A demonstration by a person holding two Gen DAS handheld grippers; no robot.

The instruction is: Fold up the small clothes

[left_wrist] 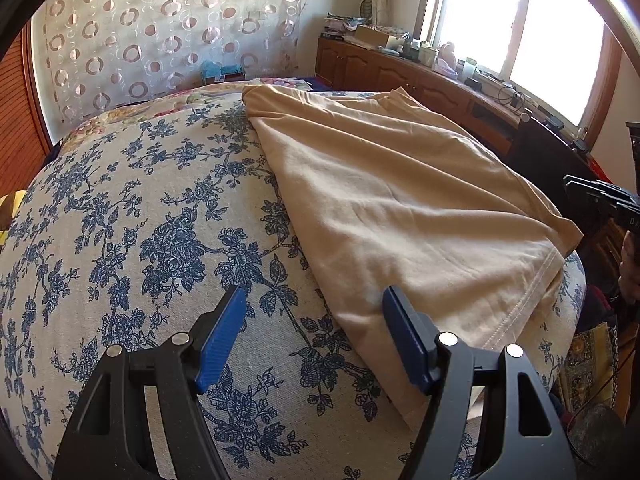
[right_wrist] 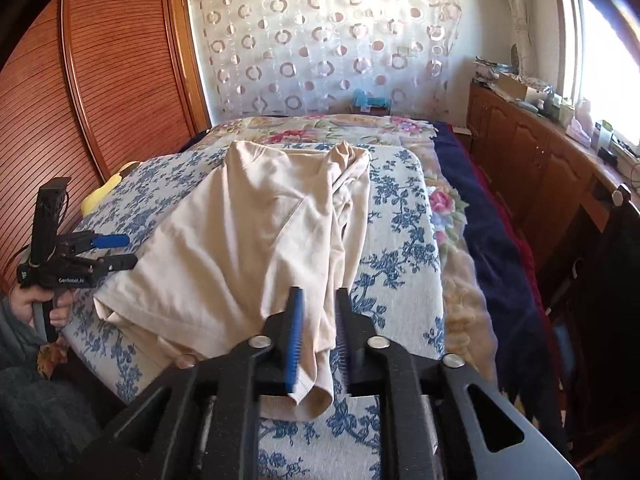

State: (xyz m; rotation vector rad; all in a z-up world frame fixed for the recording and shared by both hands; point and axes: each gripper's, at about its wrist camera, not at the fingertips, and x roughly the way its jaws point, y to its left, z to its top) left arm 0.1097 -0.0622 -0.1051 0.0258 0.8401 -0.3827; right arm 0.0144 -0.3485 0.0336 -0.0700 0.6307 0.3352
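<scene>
Wood-slat wardrobe doors (right_wrist: 100,92): these filled the far left of the right wrist view, reddish brown, beside the bed.
Left hand (right_wrist: 34,306): it was wrapped round the handle of its tool at the left edge of the bed, held low with the tool pointing right across the mattress.
Left gripper (left_wrist: 310,312): its blue pads (left_wrist: 222,340) stood wide apart and gripped nothing; one pad hovered over the bare floral cover, the other over the near edge of the garment. From the right wrist view the same tool (right_wrist: 114,252) sat just beside the garment's left corner.
Blue floral cushion cover (left_wrist: 120,220): it lay under the garment on the bed, white cloth printed with blue flowers.
Beige garment (right_wrist: 256,240): it lay spread on the cover, partly folded over itself, rumpled at the far end; its stitched hem (left_wrist: 516,312) ran along the near corner.
Right gripper (right_wrist: 318,308): it pointed forward along the bed from the near edge, jaws narrow, pinching a hanging fold of the beige garment between the blue pad (right_wrist: 294,340) and the dark one.
Flowered blanket (right_wrist: 448,208): it lay beneath the cover, showing to its right.
Wooden cabinets (right_wrist: 532,152): they ran along the right wall under the bright window (left_wrist: 520,28), their top crowded with small items.
</scene>
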